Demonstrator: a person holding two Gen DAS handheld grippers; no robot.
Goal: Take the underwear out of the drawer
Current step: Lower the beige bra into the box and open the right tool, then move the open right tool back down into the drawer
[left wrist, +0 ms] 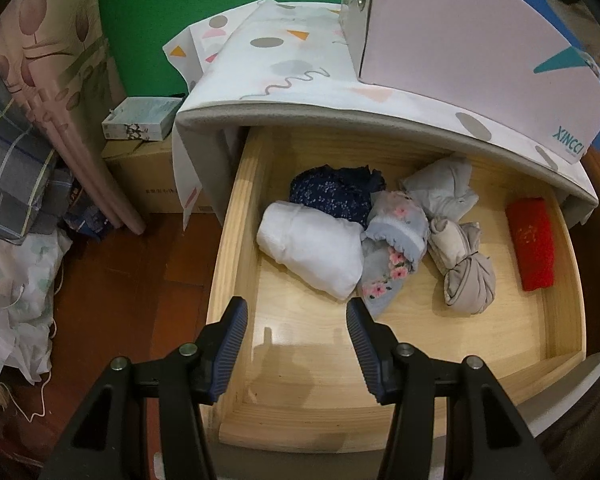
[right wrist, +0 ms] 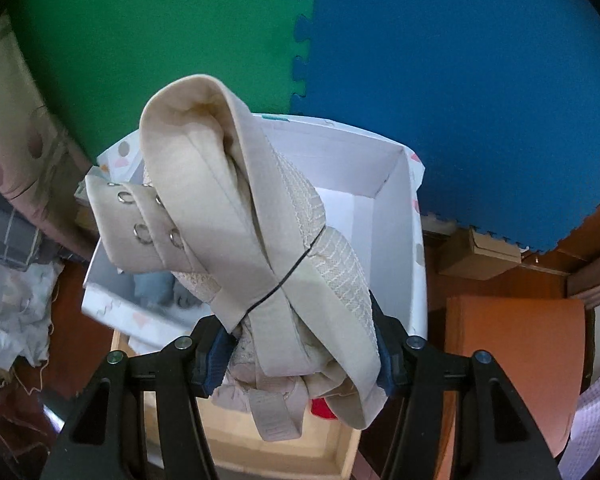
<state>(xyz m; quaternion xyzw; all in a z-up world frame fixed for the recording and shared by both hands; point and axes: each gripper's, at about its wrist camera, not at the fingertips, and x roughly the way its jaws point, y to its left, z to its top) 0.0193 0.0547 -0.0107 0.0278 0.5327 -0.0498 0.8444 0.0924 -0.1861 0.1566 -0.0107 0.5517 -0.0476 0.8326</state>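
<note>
The wooden drawer (left wrist: 236, 216) stands open and holds several rolled garments: a white roll (left wrist: 312, 252), a navy floral piece (left wrist: 332, 190), a grey piece with pink flowers (left wrist: 396, 240), a grey bundle (left wrist: 440, 190), a beige knotted bundle (left wrist: 464, 264) and a red roll (left wrist: 534, 248). My left gripper (left wrist: 296, 320) is open and empty, over the drawer's front, just short of the white roll. My right gripper (right wrist: 304, 350) is shut on a beige bra (right wrist: 236, 216) with hook eyelets, held above a white box (right wrist: 396, 184).
A patterned cloth (left wrist: 284, 64) covers the cabinet top, with a pale box (left wrist: 472, 40) on it. The white box holds a grey item (right wrist: 156, 284). Piled bedding (left wrist: 20, 152) and cardboard boxes (left wrist: 148, 176) lie left. Green and blue foam mats (right wrist: 460, 80) back the scene.
</note>
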